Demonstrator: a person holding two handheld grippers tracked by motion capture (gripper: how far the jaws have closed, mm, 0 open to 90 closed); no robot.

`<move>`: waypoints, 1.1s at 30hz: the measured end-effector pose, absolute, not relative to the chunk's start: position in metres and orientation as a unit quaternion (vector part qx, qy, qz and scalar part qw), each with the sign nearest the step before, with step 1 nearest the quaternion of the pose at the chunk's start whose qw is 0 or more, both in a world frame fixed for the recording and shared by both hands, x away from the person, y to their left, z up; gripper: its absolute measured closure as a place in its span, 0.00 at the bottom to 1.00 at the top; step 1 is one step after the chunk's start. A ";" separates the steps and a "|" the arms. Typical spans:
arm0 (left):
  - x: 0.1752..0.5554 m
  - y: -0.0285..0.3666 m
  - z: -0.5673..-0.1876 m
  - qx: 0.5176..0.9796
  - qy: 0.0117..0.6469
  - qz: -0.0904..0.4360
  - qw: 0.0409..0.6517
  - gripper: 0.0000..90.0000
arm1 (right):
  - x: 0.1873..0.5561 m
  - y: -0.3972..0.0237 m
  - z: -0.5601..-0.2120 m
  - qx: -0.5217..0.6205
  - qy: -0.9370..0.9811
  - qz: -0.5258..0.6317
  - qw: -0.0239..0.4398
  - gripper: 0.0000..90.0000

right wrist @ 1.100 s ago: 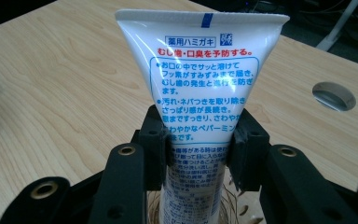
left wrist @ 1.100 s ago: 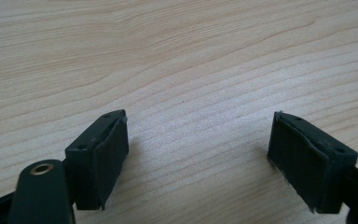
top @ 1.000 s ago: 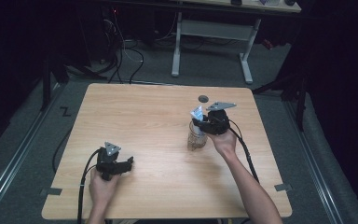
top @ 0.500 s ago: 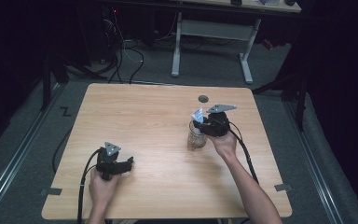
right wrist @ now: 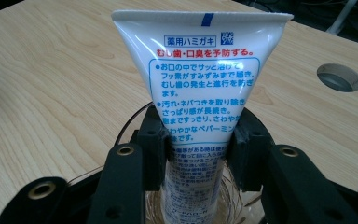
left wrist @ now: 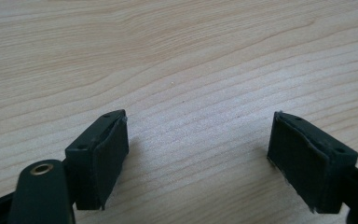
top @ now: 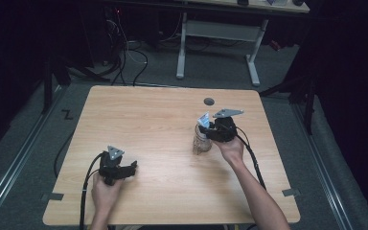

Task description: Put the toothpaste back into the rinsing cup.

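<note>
In the high view, the right gripper (top: 206, 125) sat toward the right edge of the counter (top: 158, 120), over a clear glass (top: 201, 143), with a white tube (top: 203, 120) standing up out of the glass between its jaws. A round hole (top: 209, 101) lay near the far edge. The left gripper (top: 124, 168) rested near the near left corner.

In the left gripper view, its jaws stood wide apart over bare wood, with nothing between them.

In the right gripper view, the jaws pressed both sides of the tube (right wrist: 203, 102), having just eased open slightly; the tube's lower end stood inside the glass (right wrist: 191, 205).
</note>
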State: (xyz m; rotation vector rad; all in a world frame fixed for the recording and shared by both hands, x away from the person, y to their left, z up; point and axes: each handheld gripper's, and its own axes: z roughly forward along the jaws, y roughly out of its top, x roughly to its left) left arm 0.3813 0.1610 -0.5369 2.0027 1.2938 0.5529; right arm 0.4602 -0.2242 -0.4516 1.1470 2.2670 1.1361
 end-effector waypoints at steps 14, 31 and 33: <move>0.381 0.161 -0.537 0.770 0.497 0.212 0.340 0.22 | 0.454 -0.230 -0.452 0.405 0.803 0.399 0.180 0.69; 0.381 0.161 -0.537 0.769 0.497 0.213 0.340 0.22 | 0.443 -0.234 -0.453 0.399 0.805 0.396 0.189 0.67; 0.381 0.161 -0.537 0.769 0.497 0.213 0.340 0.22 | 0.442 -0.234 -0.454 0.398 0.805 0.397 0.189 0.67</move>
